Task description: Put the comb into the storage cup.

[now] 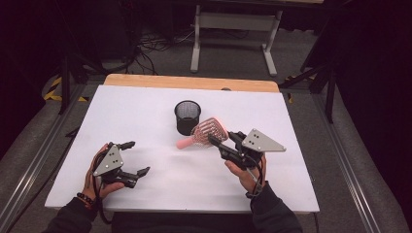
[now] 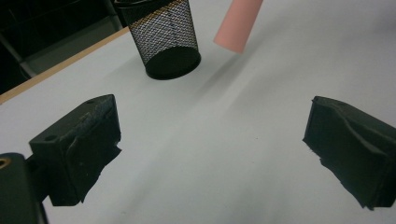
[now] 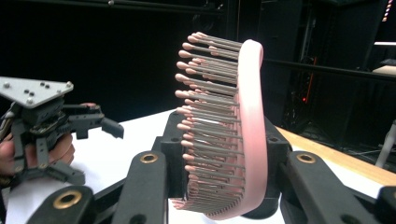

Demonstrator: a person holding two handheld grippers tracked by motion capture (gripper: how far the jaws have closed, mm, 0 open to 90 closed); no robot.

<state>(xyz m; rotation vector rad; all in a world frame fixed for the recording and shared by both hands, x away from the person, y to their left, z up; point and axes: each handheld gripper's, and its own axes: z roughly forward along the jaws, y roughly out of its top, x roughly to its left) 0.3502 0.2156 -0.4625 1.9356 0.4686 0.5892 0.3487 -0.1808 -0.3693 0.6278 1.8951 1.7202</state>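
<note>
We hold a pink hairbrush (image 1: 206, 131) in our right gripper (image 1: 224, 141), its jaws clamped on the oval head; the head carries rows of grey bristles with pink tips, and a short, round pink handle sticks out. The brush hangs above the middle of the table (image 1: 145, 102), just beside the black mesh cup (image 1: 187, 116). Its long axis runs from the gripper toward the table's left edge, handle end leading and slightly lower. Our left gripper (image 1: 132, 160) rests near the front left corner, jaws spread wide with nothing between them.
</note>
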